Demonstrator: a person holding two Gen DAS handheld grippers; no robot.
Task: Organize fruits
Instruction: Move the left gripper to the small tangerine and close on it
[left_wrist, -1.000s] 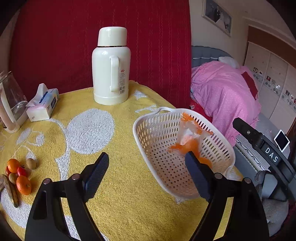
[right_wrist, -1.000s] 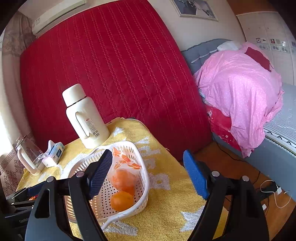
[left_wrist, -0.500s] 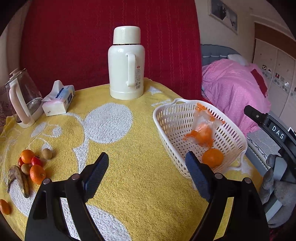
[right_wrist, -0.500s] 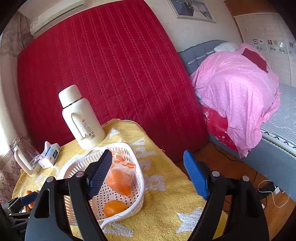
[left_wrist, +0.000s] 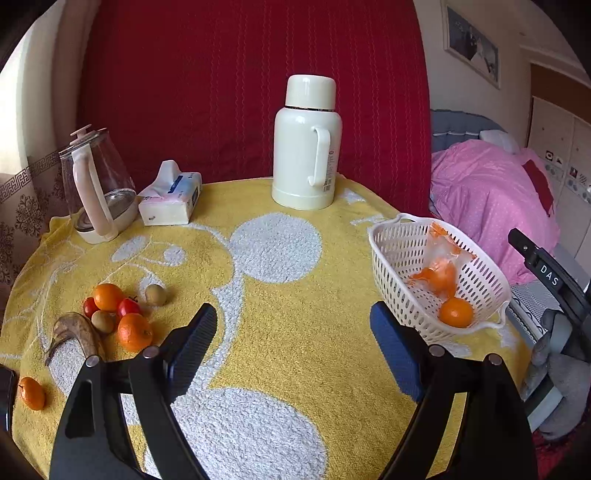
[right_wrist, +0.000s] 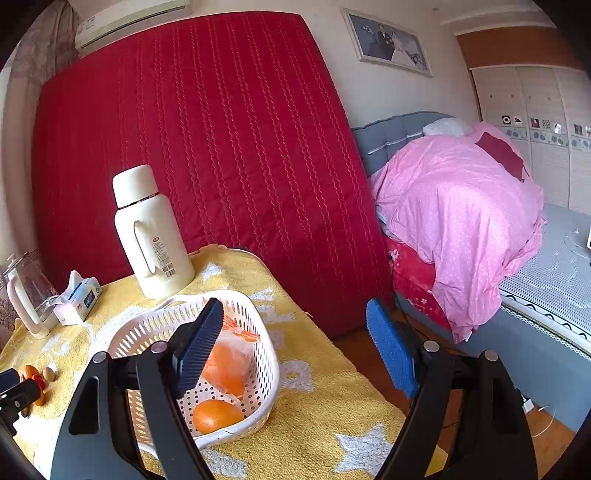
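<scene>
A white perforated basket stands at the right edge of the yellow-towelled table and holds a loose orange and a plastic bag of oranges. At the left of the table lies a cluster of fruit: two oranges, small red fruits, brown round fruits, a browned banana and a lone orange. My left gripper hovers open and empty over the middle of the table. My right gripper hangs open and empty beside the basket, past the table's right edge.
A cream thermos stands at the back of the table, with a tissue pack and a glass kettle at the back left. A red quilted panel stands behind. A bed with a pink duvet lies to the right.
The left wrist view has swung leftward: the basket slid from the centre to the right, and the fruit cluster and kettle came fully into view. The right view shifted only slightly.
</scene>
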